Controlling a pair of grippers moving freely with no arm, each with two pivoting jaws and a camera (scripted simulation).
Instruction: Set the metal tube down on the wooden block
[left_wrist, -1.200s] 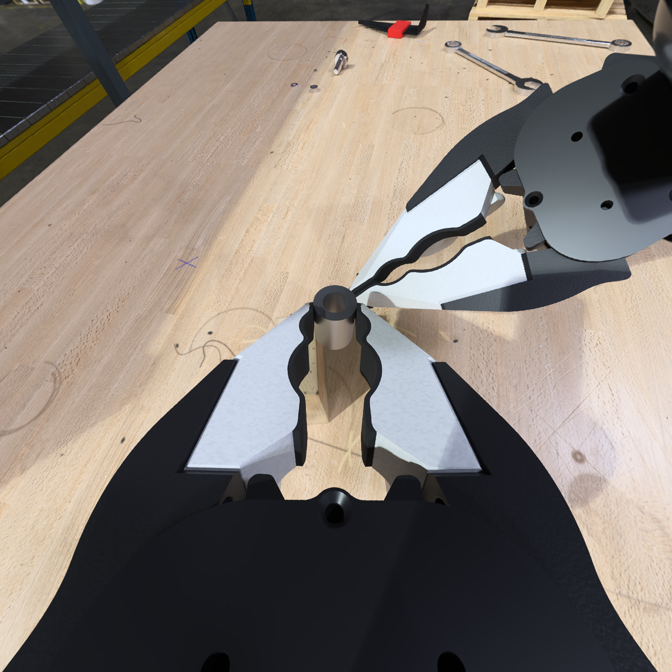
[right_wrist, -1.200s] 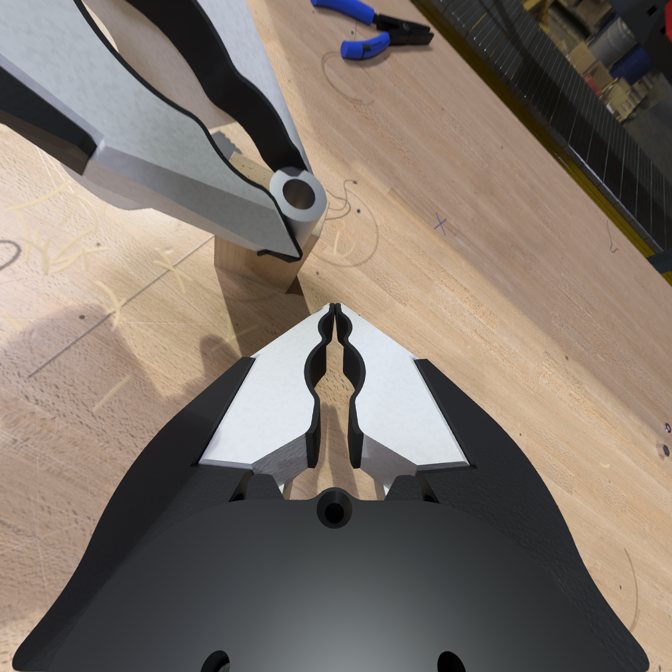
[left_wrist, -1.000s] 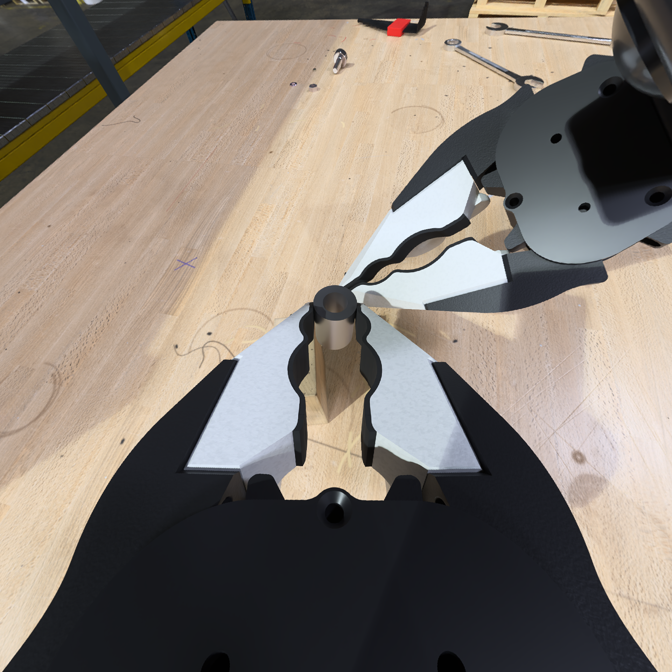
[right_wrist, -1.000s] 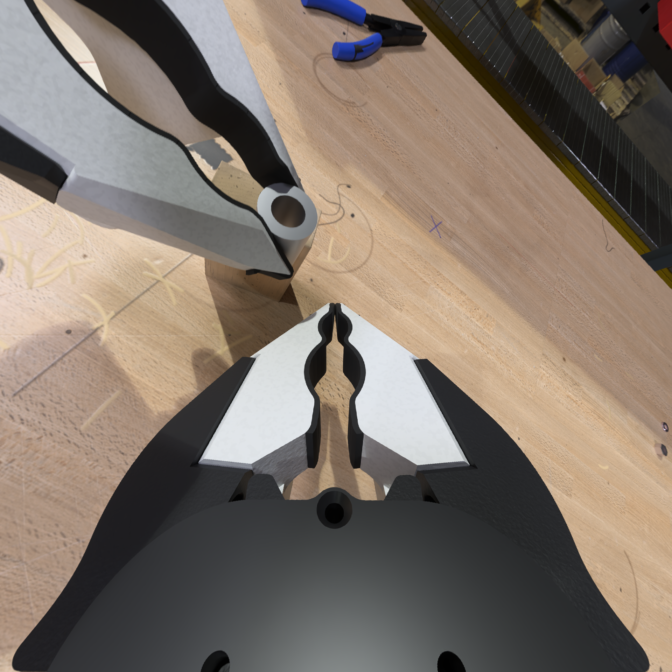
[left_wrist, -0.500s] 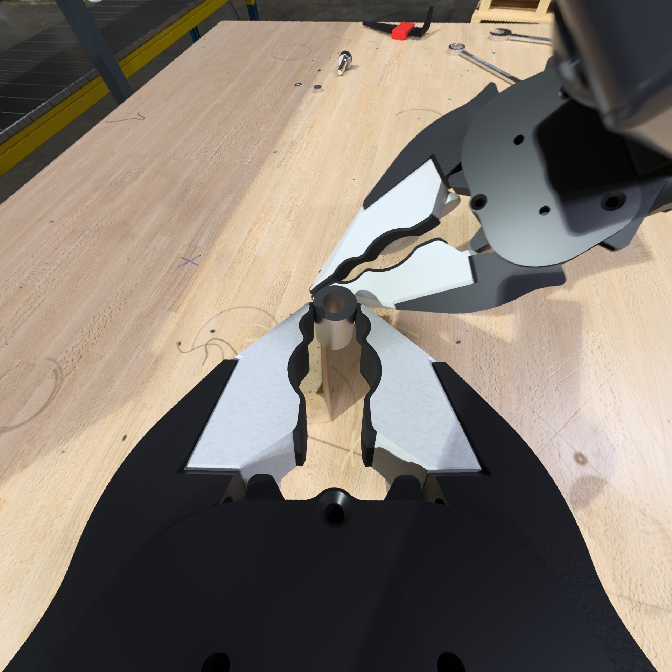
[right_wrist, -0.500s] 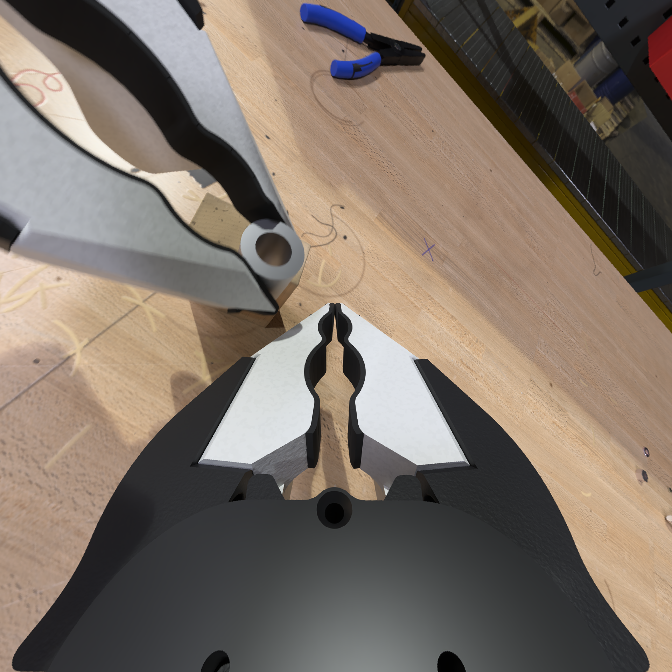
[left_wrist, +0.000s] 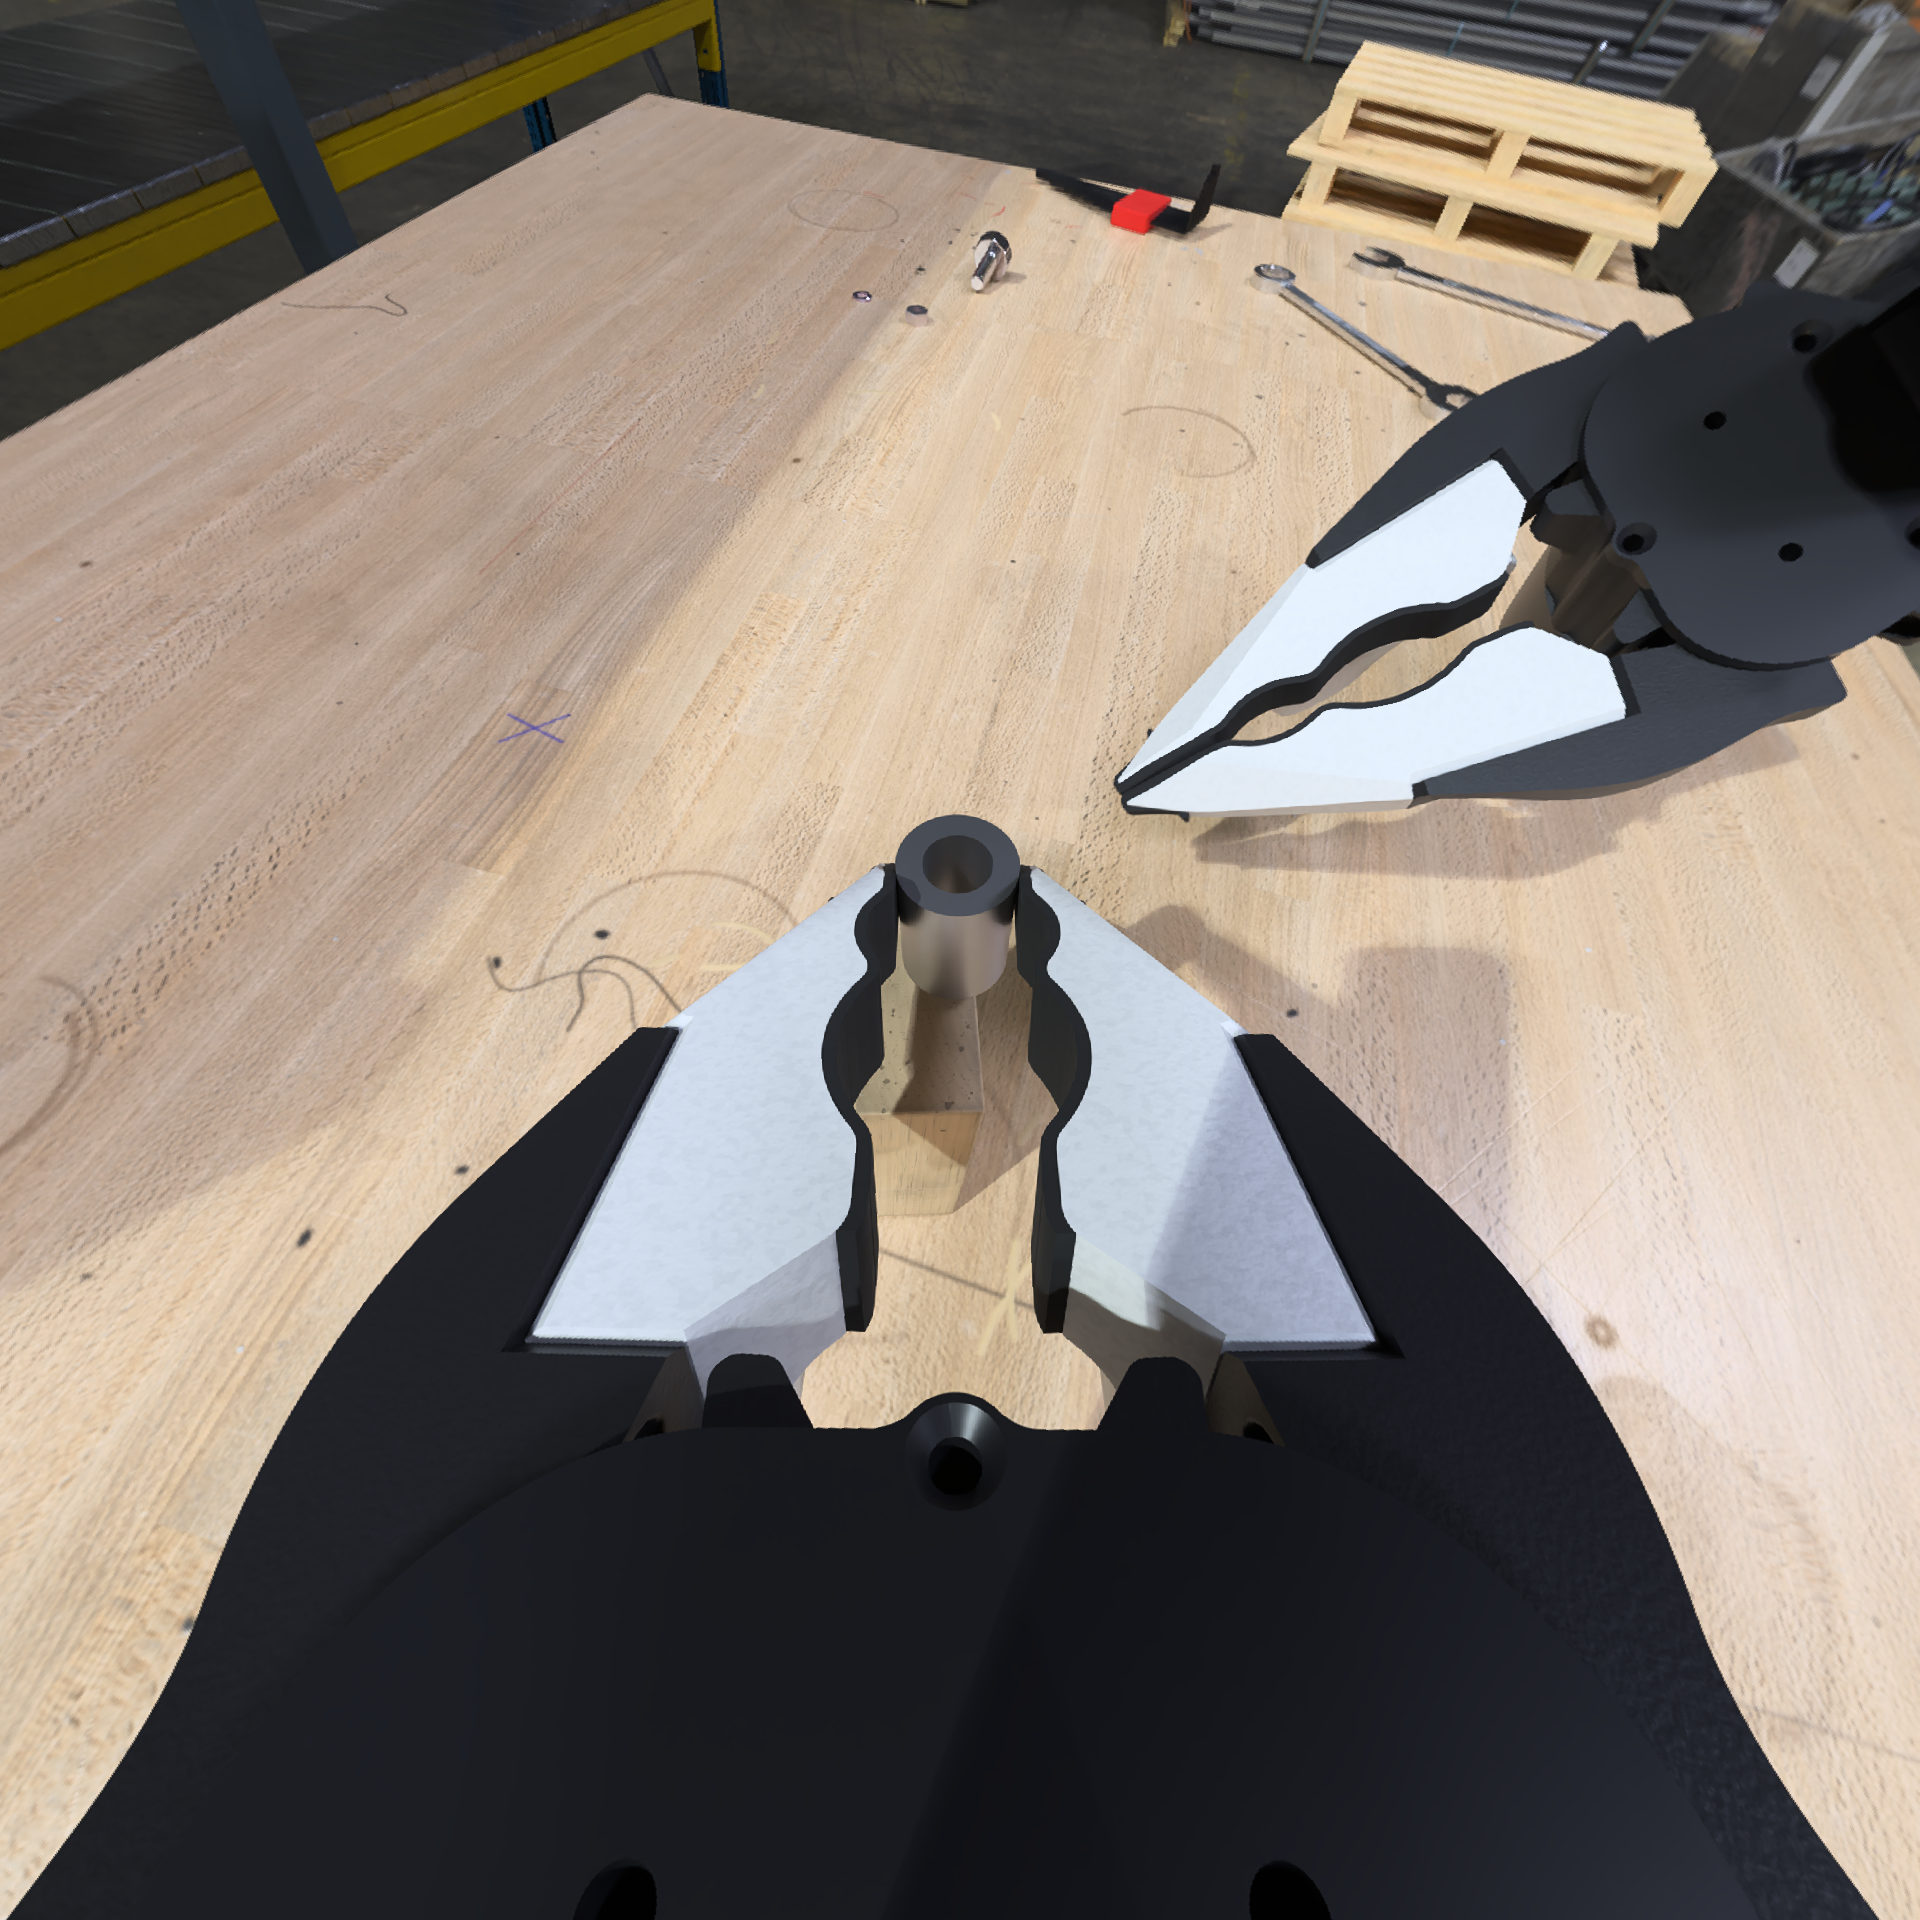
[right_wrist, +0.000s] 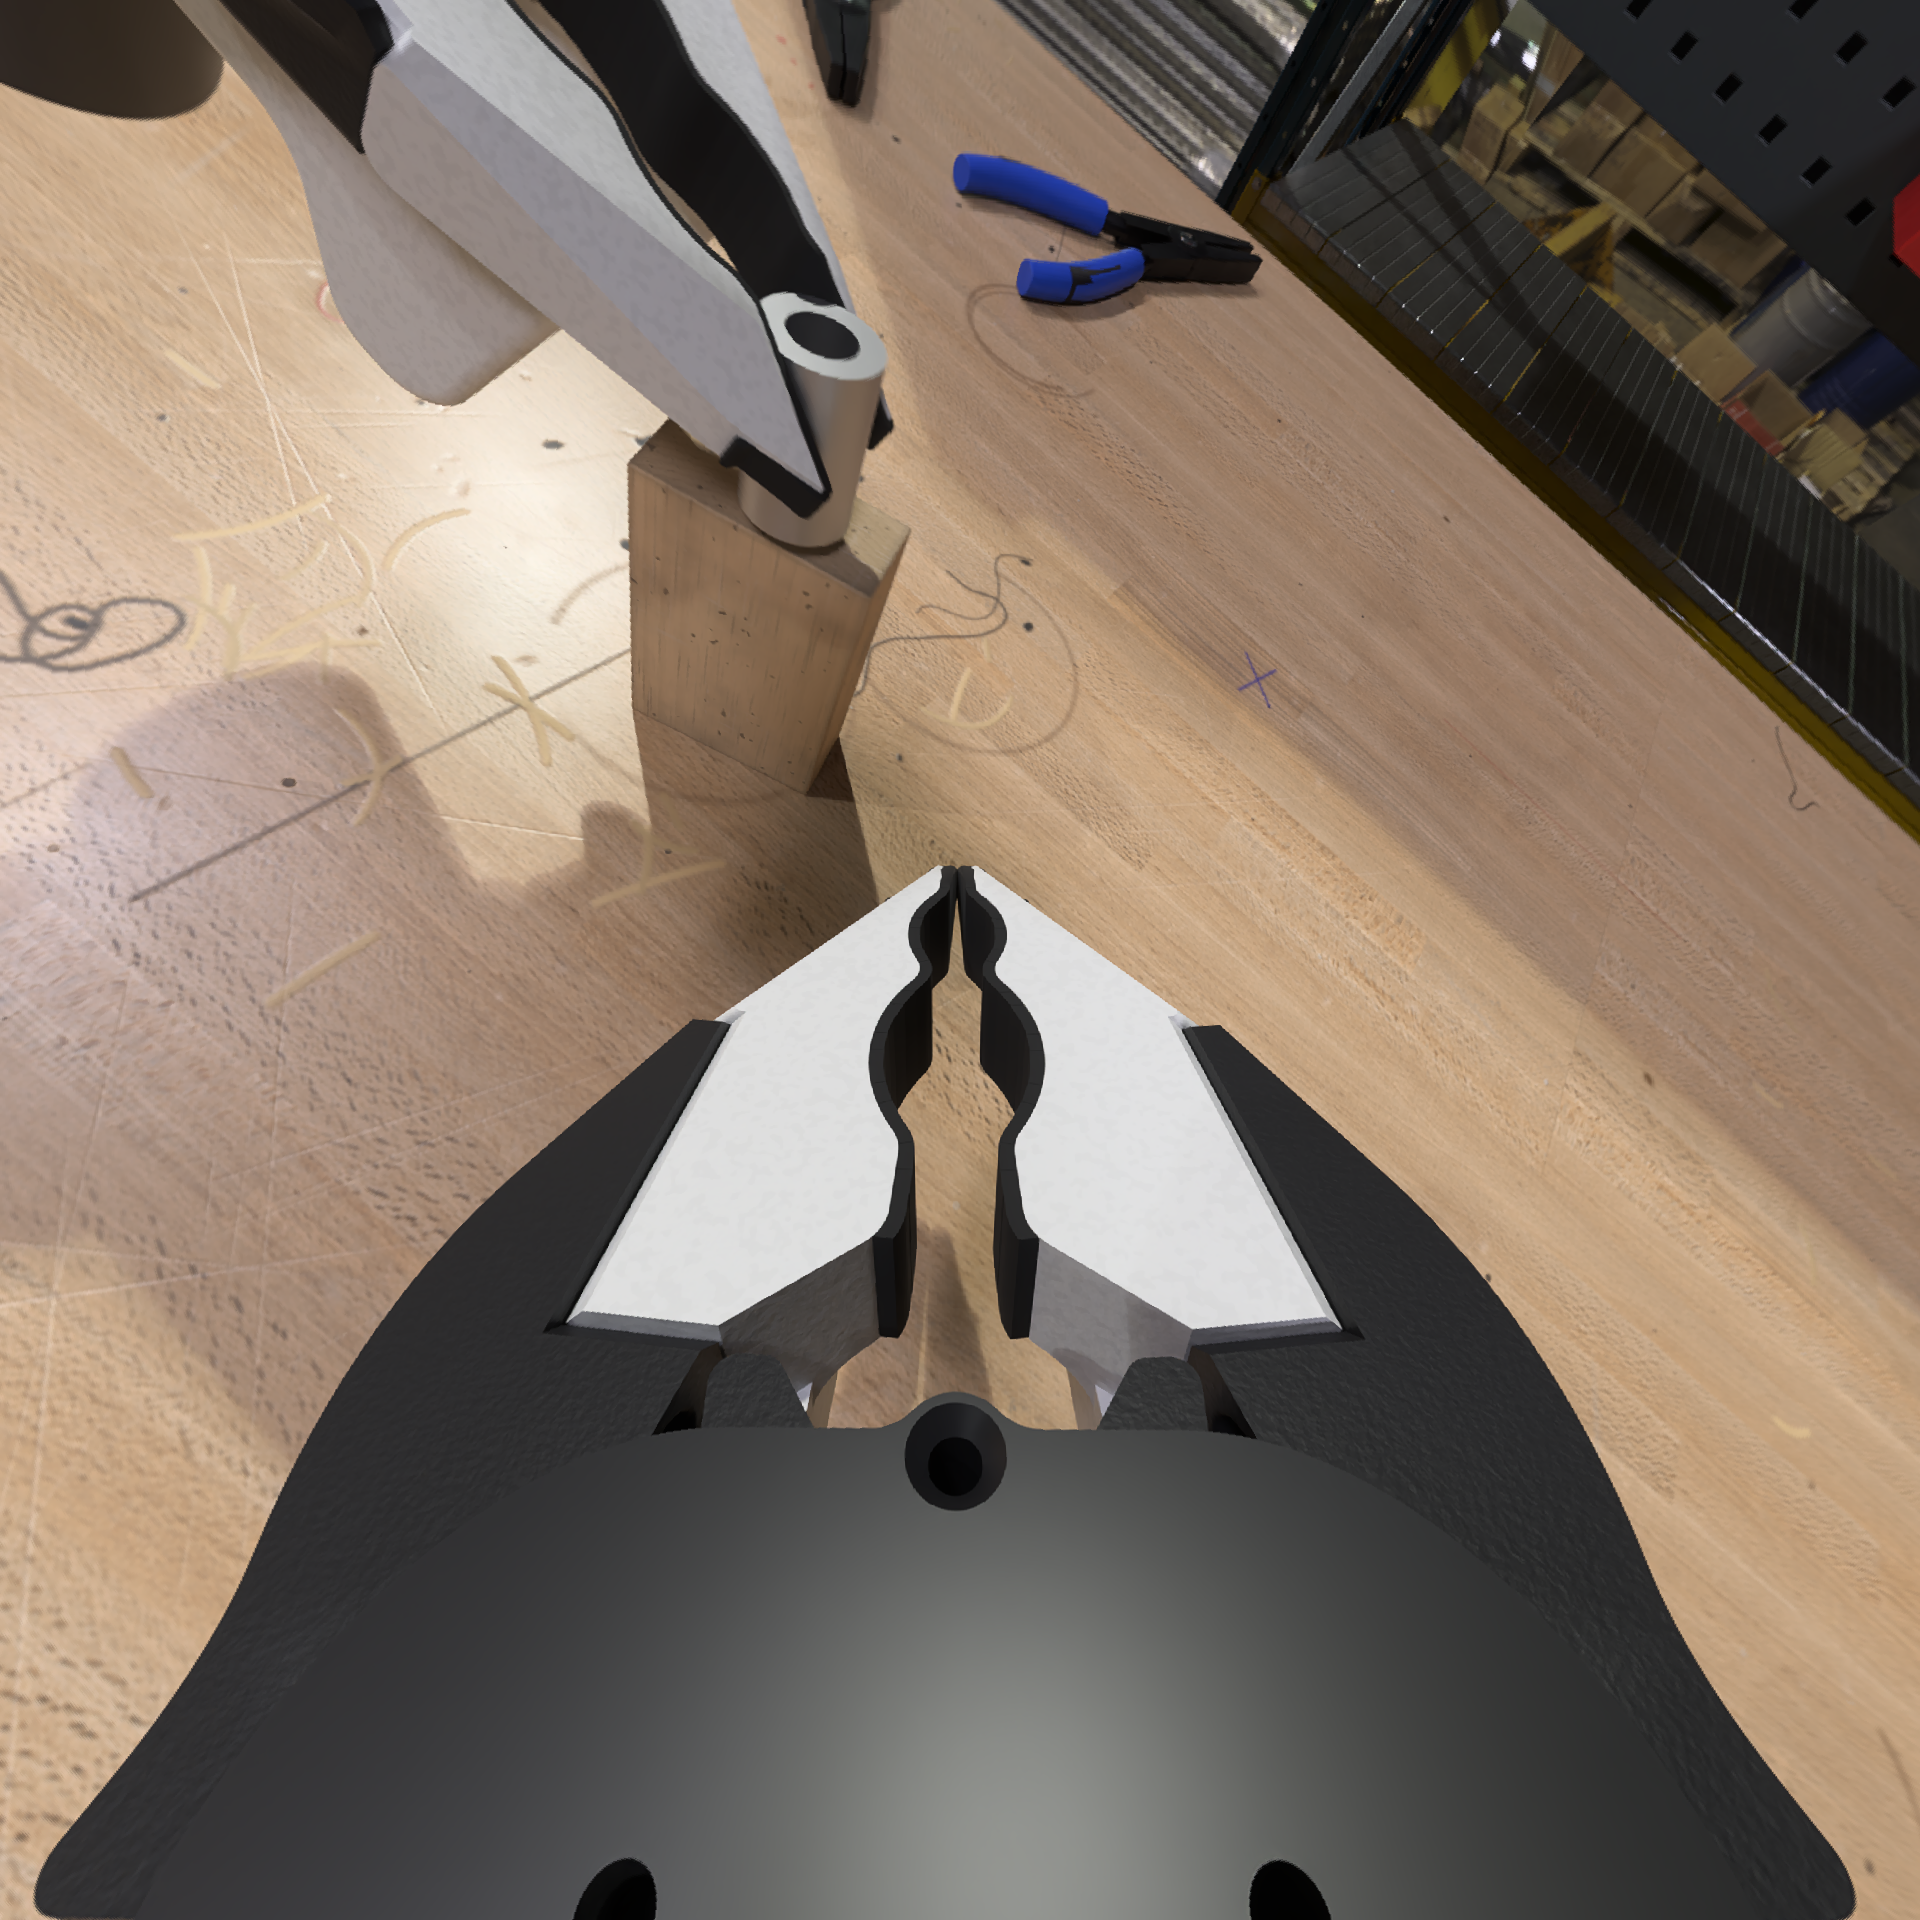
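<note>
Smooth glossy metal tube (left_wrist: 954, 925); matt grainy wooden block (right_wrist: 748, 634).

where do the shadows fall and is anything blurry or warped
Left wrist view: the right gripper casts a soft shadow on the wooden workbench; table edges bow, wide-angle. Right wrist view: the tall wooden block shadows toward the camera; all sharp.

I see bright, even light on the desk (left_wrist: 623, 520), soft shadows beside the fingers (right_wrist: 790, 1122), sharp focus, and wide-angle bending at the edges.
</note>
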